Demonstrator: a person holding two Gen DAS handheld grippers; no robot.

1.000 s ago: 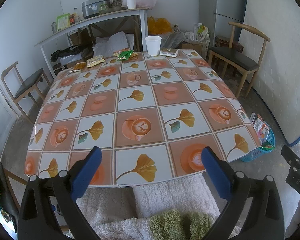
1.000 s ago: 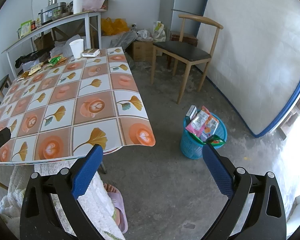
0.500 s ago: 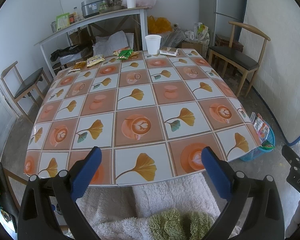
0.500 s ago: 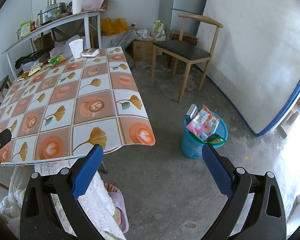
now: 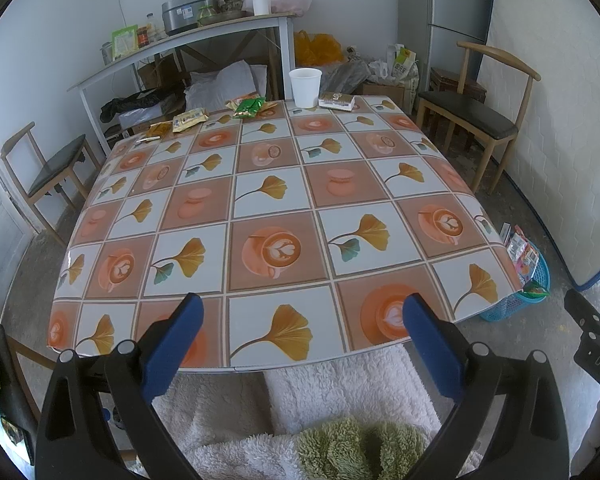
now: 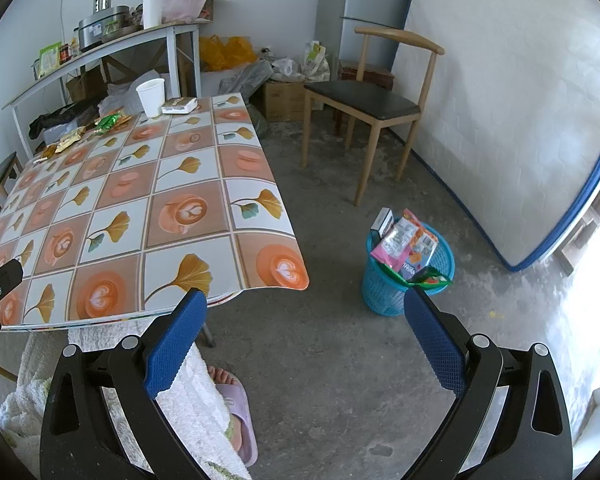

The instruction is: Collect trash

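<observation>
At the far edge of the patterned table (image 5: 284, 216) lie a white paper cup (image 5: 305, 87), a small flat box (image 5: 337, 101), a green wrapper (image 5: 249, 106), a yellow snack packet (image 5: 189, 119) and small scraps (image 5: 156, 131). The same cup (image 6: 151, 97), box (image 6: 179, 105) and wrappers (image 6: 107, 123) show in the right wrist view. A blue mesh trash basket (image 6: 407, 264), stuffed with packets, stands on the floor right of the table; it also shows in the left wrist view (image 5: 524, 276). My left gripper (image 5: 300, 320) is open and empty over the table's near edge. My right gripper (image 6: 304, 320) is open and empty above the floor beside the basket.
A wooden chair (image 6: 372, 100) stands right of the table and another chair (image 5: 48, 164) on the left. A shelf table (image 5: 188, 36) with pots and bags is at the back wall. A mattress (image 6: 520, 100) leans on the right wall. A slippered foot (image 6: 236, 396) is below.
Both views shifted only slightly; the left gripper rose or drew back a touch. Both grippers stay open and empty.
</observation>
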